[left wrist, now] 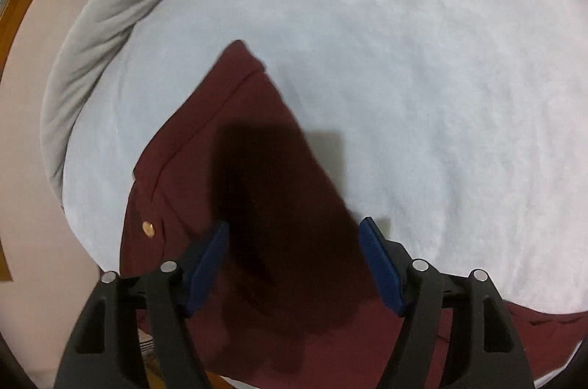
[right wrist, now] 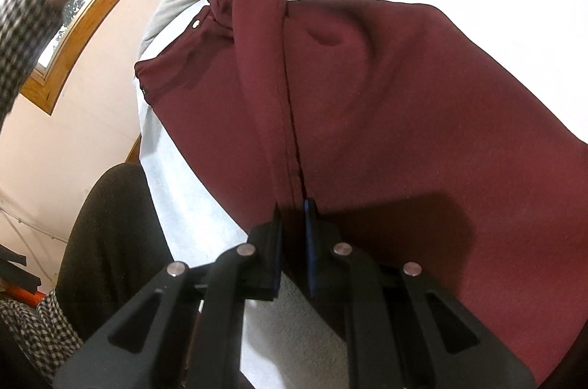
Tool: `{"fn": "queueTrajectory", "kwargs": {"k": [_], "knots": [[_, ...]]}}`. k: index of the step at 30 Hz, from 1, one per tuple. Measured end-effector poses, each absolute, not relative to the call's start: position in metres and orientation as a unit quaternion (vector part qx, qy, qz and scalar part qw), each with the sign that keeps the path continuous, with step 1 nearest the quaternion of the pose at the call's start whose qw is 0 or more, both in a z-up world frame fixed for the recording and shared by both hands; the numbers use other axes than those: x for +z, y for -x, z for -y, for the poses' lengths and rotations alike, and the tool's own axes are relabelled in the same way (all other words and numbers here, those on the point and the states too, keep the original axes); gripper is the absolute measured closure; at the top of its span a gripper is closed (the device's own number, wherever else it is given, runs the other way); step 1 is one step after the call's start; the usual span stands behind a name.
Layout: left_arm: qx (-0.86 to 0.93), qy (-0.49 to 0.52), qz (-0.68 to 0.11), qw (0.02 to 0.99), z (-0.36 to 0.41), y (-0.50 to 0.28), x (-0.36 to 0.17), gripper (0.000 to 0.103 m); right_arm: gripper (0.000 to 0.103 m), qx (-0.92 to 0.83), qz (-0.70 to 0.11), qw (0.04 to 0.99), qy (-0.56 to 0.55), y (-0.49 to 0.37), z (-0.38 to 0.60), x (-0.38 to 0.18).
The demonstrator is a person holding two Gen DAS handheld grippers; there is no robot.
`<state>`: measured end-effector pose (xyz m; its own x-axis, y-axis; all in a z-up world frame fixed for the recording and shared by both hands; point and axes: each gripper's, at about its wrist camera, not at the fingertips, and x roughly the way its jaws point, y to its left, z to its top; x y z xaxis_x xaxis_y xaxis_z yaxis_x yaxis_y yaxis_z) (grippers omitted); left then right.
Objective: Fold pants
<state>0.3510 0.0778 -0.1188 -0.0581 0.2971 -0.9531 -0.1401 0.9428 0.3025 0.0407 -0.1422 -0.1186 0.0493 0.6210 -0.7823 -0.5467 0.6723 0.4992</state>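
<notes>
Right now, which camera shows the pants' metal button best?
The left wrist view: the brass button sits close, large and unobstructed on the maroon pants. The right wrist view shows only a tiny pale stud far off near the waistband; whether it's the same one, I cannot tell.

A home bedroom, by the look of it. A bed [left wrist: 422, 65] covered in a pale, soft sheet fills most of both views, with a rolled grey blanket [left wrist: 92, 47] along its upper-left edge. Behind it stands a plain cream wall [left wrist: 25, 168]. At the upper left of the right wrist view sits a wood-framed window [right wrist: 70, 39] — foliage shows through the glass. Maroon pants [right wrist: 404, 95] lie spread on the bed — laundry work at home.
</notes>
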Motion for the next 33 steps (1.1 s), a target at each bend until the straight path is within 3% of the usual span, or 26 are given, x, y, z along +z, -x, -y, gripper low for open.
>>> {"fn": "queueTrajectory", "kwargs": {"k": [11,13,15,18,26,33], "knots": [[0.199,-0.082,-0.748,0.628,-0.095,-0.377,-0.161,0.028,0.094,0.407,-0.561,0.719,-0.045,-0.044,0.145,-0.119],[0.195,-0.070,-0.749,0.629,-0.097,-0.373,-0.161,0.041,0.094,0.406,-0.561,0.720,-0.046,-0.044,0.146,-0.119],[0.184,-0.032,-0.754,0.630,-0.104,-0.369,-0.160,0.075,0.094,0.406,-0.561,0.720,-0.048,-0.045,0.147,-0.119],[0.168,-0.009,-0.741,0.650,-0.111,-0.361,-0.150,0.086,0.094,0.405,-0.560,0.721,-0.049,-0.044,0.149,-0.119],[0.138,0.046,-0.638,0.756,-0.132,-0.300,-0.079,0.090,0.094,0.403,-0.556,0.725,-0.057,-0.044,0.155,-0.115],[0.134,0.115,-0.510,0.842,-0.171,-0.186,-0.030,0.090,0.088,0.400,-0.556,0.725,-0.069,-0.047,0.165,-0.112]]}}
